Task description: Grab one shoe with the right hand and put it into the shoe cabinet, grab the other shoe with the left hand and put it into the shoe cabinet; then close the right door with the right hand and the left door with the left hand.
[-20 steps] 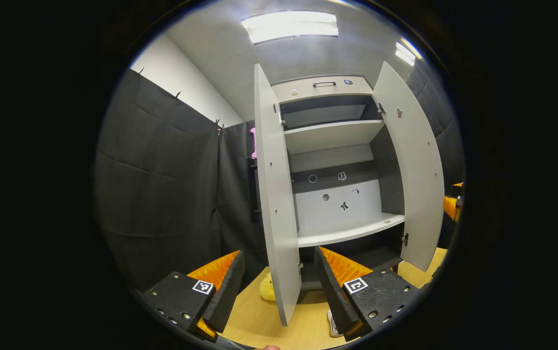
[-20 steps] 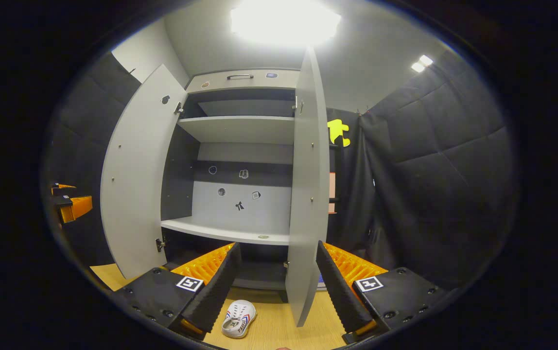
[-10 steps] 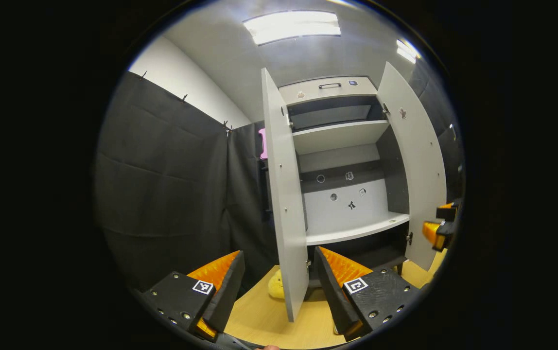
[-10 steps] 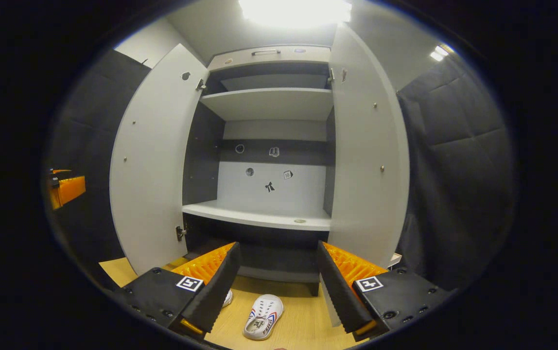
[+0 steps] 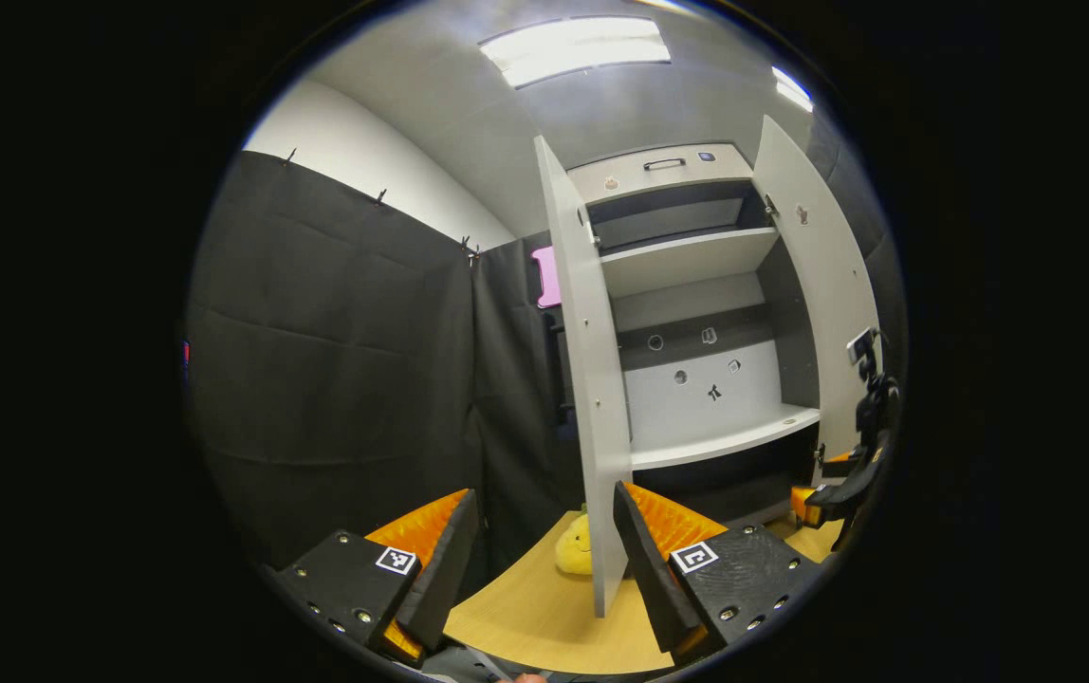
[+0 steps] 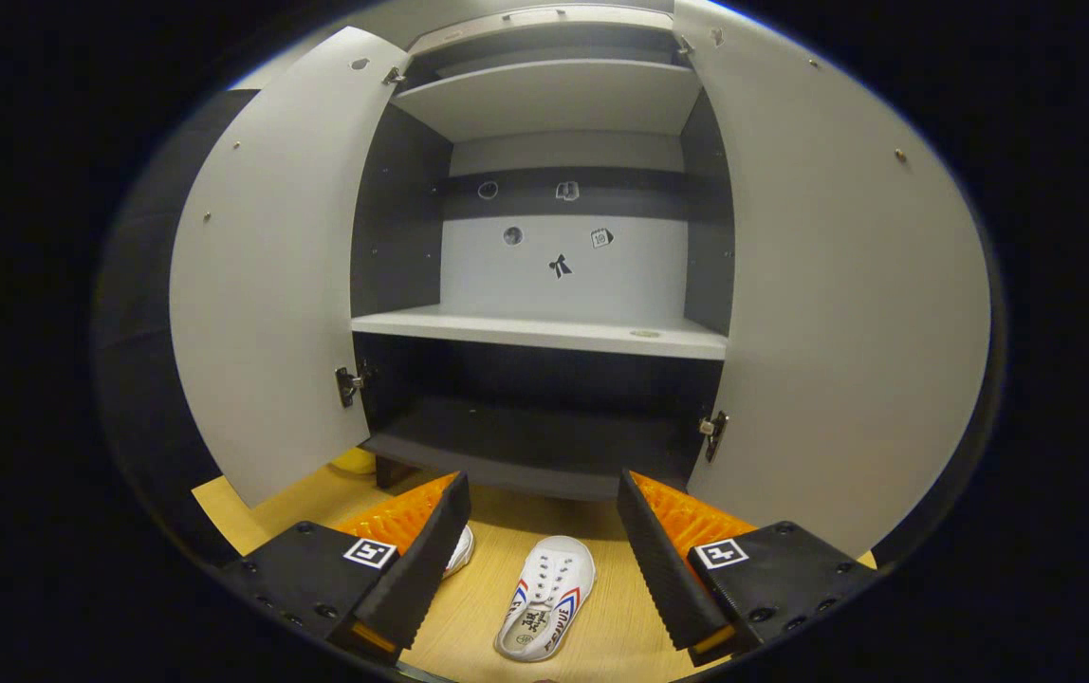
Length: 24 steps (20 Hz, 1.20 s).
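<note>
White canvas with red and blue side stripes is catching the light on the low-top shoe (image 6: 549, 598) lying on the pale wooden worktop (image 6: 601, 636), right between the spread fingers of the right gripper (image 6: 543, 560), which is hanging wide and holding nothing. The toe of a second white shoe (image 6: 459, 552) is peeking out just beside that gripper's left finger. The tall grey shoe cabinet (image 6: 544, 332) is standing with both flat grey doors swung out, its shelves bare.

Trouble from here would probably come from how close the pair is lying: a finger coming down between them could nudge the hidden shoe, or pinch both at once. The soft canvas could also fold under the squeeze and let the shoe droop, catching the lip of the dark bottom shelf (image 6: 535, 446) on the way in. The right door (image 6: 839, 313) is standing very near that gripper, so a wide swing might knock it.

From the left gripper view, the left gripper (image 5: 544, 560) is also wide and holding nothing, well off to the side by the left door's (image 5: 592, 379) edge, with a yellow plush toy (image 5: 575, 550) sitting behind that door, and the right gripper off by the cabinet's right side. The right gripper view is giving the shoes and the lowest shelf.
</note>
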Available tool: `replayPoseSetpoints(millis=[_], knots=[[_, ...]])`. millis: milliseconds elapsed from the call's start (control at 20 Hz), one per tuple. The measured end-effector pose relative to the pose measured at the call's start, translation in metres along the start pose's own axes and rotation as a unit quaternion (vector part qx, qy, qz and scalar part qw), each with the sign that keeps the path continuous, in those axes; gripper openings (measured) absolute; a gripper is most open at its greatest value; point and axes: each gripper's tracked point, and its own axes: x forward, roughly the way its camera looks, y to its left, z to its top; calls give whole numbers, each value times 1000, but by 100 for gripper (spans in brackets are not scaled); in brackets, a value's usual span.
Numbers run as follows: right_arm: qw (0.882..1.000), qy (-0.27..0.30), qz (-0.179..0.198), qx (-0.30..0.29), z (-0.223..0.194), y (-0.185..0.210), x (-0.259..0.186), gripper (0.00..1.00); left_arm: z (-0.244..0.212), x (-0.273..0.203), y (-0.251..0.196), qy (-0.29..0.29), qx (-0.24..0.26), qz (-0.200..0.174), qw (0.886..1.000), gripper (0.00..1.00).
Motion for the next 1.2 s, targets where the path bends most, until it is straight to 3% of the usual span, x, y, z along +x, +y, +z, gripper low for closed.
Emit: replayPoseSetpoints(millis=[650, 1000, 1050, 1150, 1200], knots=[[984, 174, 35, 9, -132, 19, 71, 98, 7, -3, 6, 25, 24, 58, 998, 78], [968, 240, 48, 53, -172, 24, 79, 96, 6, 0, 6, 40, 29, 70, 996, 78], [965, 251, 51, 59, -176, 25, 79, 89, 8, 1, 6, 41, 30, 70, 996, 78], [960, 266, 55, 63, -183, 27, 78, 94, 9, 0, 5, 42, 30, 69, 996, 78], [960, 267, 56, 62, -185, 28, 81, 89, 6, 0, 5, 43, 29, 68, 996, 78]])
